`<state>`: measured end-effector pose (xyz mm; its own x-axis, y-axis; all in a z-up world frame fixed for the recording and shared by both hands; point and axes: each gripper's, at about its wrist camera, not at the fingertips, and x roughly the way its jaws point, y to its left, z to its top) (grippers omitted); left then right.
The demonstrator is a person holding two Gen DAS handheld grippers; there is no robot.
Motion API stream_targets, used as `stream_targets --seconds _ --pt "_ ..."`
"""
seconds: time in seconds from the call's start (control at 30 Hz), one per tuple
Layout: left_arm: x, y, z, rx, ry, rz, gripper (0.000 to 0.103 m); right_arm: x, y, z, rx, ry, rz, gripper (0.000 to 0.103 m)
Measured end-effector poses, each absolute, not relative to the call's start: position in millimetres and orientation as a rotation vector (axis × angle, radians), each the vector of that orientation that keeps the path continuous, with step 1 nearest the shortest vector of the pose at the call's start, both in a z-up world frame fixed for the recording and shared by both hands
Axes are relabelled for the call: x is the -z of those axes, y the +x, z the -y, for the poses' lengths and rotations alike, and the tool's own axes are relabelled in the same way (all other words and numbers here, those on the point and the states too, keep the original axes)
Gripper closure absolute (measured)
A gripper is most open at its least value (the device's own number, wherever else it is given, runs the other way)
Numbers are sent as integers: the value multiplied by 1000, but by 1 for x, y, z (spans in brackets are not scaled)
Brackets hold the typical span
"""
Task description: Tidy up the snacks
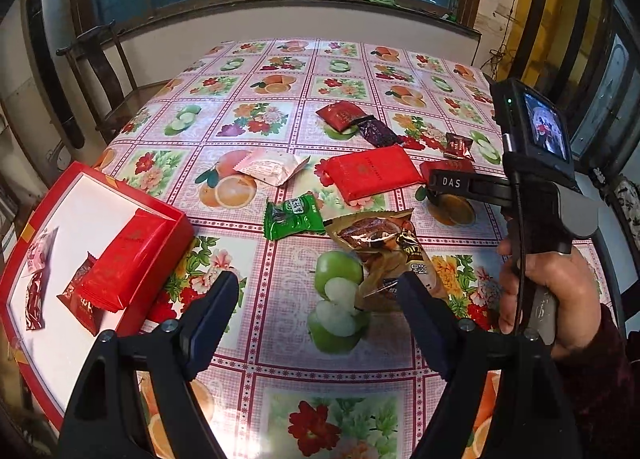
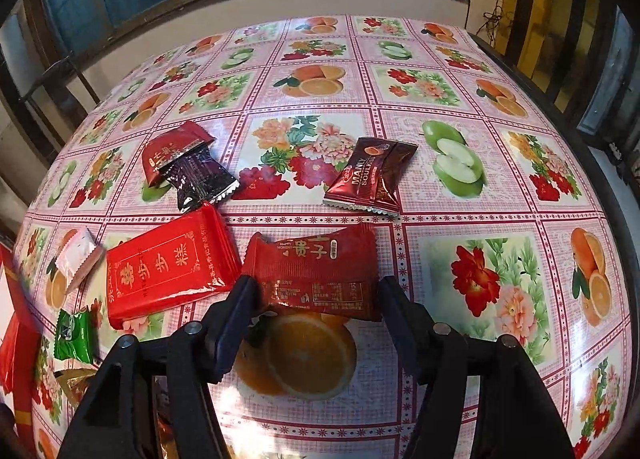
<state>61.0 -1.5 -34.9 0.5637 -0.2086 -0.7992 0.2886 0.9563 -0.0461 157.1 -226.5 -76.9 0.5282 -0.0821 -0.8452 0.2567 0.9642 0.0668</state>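
Red snack packet (image 2: 316,273): we see it flat on the fruit-print tablecloth (image 2: 460,187), framed between our right gripper (image 2: 316,291) tips, pads apart from its ends.
Right gripper: jaws parted, nothing gripped.
Neighbours: a large red packet (image 2: 168,263) just beside its left end; a dark brown packet (image 2: 370,175) lies beyond, apart.
Left gripper (image 1: 316,291): spread wide and empty above a gold-brown packet (image 1: 380,243), near a green packet (image 1: 294,217).
Red box (image 1: 168,251): at the table's left edge, open, holding a red packet (image 1: 124,263).
Open room: bare cloth stretches toward the far edge and to the right of the snacks.
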Motion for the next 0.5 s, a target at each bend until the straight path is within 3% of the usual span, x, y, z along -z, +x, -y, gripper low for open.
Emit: stream_targets --seconds 0.1,0.17,0.2,0.23,0.3,0.5 --pt "38 65 12 276 98 -944 22 77 156 229 206 186 -995 43" --pt "40 66 19 273 92 -959 22 76 153 231 208 177 -990 55" --pt "41 66 22 271 91 -964 22 76 151 232 219 163 -989 70" --pt "43 67 25 262 87 -970 22 76 148 235 227 145 -987 77" --pt "46 69 31 252 77 -983 22 75 142 243 192 162 -985 82" --pt "59 80 58 220 119 -1004 22 75 119 288 71 350 -974 84"
